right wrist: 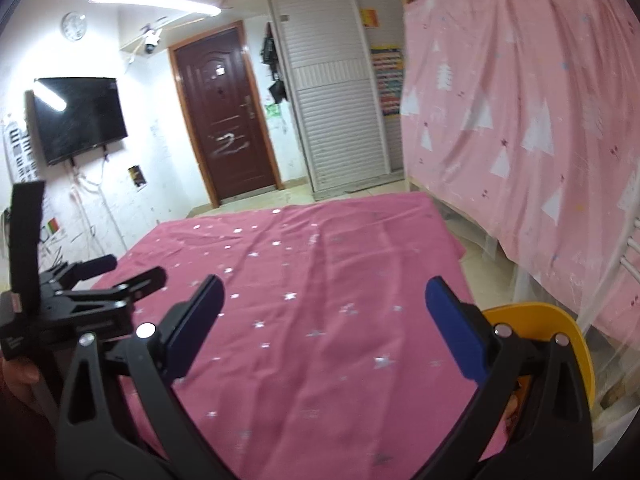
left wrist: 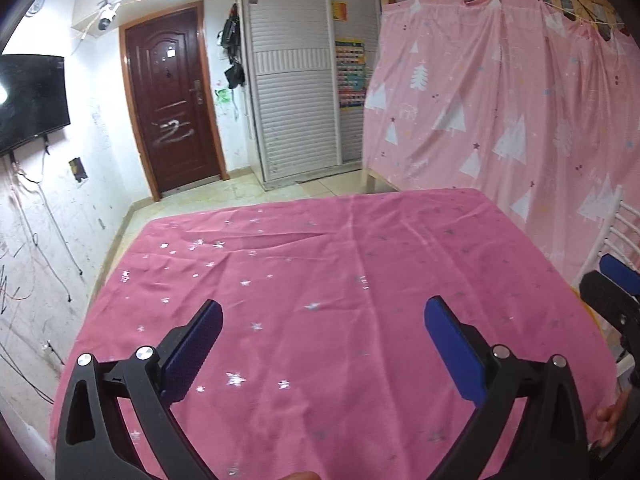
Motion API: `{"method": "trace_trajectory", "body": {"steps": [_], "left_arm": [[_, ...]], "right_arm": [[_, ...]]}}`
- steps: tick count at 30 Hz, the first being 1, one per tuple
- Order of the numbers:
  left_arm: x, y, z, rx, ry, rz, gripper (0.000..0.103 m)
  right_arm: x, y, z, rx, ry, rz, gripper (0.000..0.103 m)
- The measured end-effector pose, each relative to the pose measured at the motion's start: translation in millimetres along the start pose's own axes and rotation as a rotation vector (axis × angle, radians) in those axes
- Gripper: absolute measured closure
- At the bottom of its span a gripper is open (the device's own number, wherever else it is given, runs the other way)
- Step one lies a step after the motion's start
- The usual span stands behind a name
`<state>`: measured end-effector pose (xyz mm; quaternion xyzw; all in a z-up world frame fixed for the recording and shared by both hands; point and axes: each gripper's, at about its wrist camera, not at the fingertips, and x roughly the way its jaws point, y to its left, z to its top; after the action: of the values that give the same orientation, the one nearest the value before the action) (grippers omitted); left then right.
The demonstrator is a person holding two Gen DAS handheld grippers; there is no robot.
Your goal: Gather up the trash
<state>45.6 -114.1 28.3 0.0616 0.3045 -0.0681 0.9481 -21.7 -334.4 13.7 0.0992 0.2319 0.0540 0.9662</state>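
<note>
1. Left wrist view shows no trash anywhere on the pink star-print cloth (left wrist: 340, 280) that covers the table; the right wrist view shows that cloth bare too. Where the trash lies cannot be told from these pictures.
2. The only likely container is a yellow bin (right wrist: 560, 332) at the table's near right edge, partly behind the right gripper (right wrist: 324, 300); what is inside is hidden.
3. The right gripper is spread wide and empty, above the near part of the table.
4. The left gripper (left wrist: 324, 322) is likewise spread and empty, over the near left of the table.
5. Judged from this, the task is either at its very start or finished; no piece is in hand.
6. A next move would call for finding trash beyond these views, perhaps on the floor (left wrist: 240, 196) toward the far door (left wrist: 172, 100).
</note>
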Motion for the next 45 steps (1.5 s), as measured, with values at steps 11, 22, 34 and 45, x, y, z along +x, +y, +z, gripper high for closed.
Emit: {"method": "trace_trajectory", "body": {"steps": [11,22,34,45], "left_arm": [[0.0,27.2,-8.4,-0.049,-0.003,0.062,0.009],[9.4,44.1,-22.9,-0.093,0.03,0.07,0.009],[17.6,43.9,-31.3,-0.1,0.052,0.064,0.009],[18.7,45.5,-31.8,-0.105,0.057,0.06,0.009]], "right_arm": [[-1.4,39.4,-8.1,-0.093,-0.015,0.057,0.006],[9.8,52.0,-15.6,-0.134,0.032,0.086,0.006],[16.6,53.6,-20.0,-0.124,0.054,0.081,0.006],[18.6,54.6,-20.1,-0.123,0.062,0.08,0.006]]}}
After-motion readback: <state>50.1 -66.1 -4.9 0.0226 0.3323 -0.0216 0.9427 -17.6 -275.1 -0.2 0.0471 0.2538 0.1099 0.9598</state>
